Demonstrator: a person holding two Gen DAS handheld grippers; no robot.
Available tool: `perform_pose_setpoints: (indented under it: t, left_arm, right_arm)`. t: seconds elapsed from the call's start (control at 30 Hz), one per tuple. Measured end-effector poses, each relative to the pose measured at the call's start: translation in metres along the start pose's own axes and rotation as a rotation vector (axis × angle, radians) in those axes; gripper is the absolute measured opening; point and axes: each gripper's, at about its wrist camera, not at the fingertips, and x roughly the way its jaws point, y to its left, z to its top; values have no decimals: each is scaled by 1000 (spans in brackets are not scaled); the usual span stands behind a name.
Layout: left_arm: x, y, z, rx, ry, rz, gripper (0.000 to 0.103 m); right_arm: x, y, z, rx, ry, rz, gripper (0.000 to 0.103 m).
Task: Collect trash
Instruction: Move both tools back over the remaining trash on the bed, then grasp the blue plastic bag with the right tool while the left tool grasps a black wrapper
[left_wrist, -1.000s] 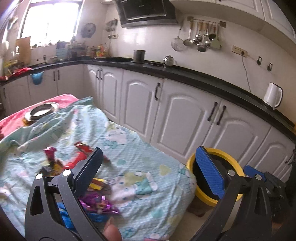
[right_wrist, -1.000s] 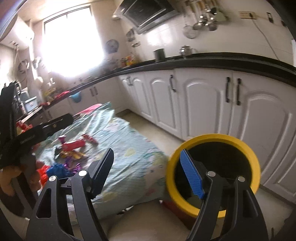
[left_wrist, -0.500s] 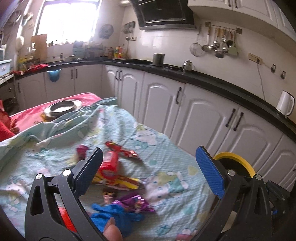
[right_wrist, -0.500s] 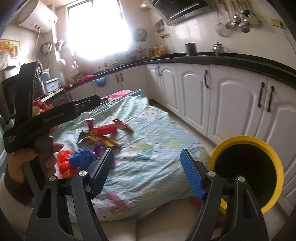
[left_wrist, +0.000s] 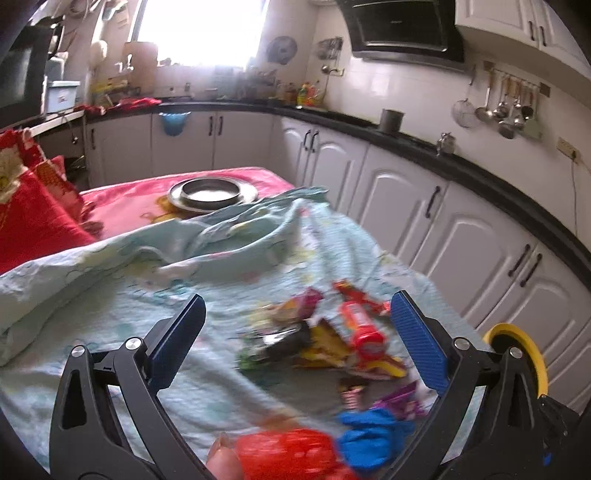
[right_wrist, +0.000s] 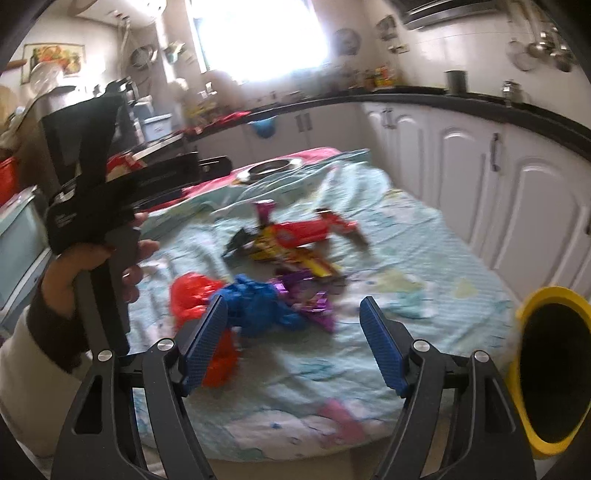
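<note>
a: right wrist view: right gripper wide open, empty, above blue wrapper on the cloth.
b: left gripper likewise. advise lowering squarely over one wrapper; bin right.

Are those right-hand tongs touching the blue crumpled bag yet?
Cannot tell. In the right wrist view the right tongs stand open, and one pad overlaps the blue crumpled bag, but blur hides any contact or gap.
</note>
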Motion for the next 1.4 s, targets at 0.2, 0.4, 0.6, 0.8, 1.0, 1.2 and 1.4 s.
perform_pose_setpoints:
  t: [0.2,0.4,0.6,0.8,1.0,1.2,1.4]
  left_arm:
    - [17,25,-11,7,103,-20,92]
    - [35,22,-24,70,189,-71,91]
    - [57,17,-27,102,241,-87,86]
    - [75,17,-25,117,274,-82,71]
    - [86,15,-27,125,313,-119,52]
    - [83,18,-27,92,308,-164,30]
    - [77,19,-29,82,307,-158,15]
  right_arm:
    - [35,10,-2,16,80,48,56]
    - [62,6,-5,70,151,89,44]
    - [70,3,-13,87,195,110,13]
    - [64,-5,-18,118,192,108,5]
    - [59,-11,-14,137,178,110,4]
    - [55,-12,-8,140,161,114,4]
    - [50,-9,-5,132,146,119,3]
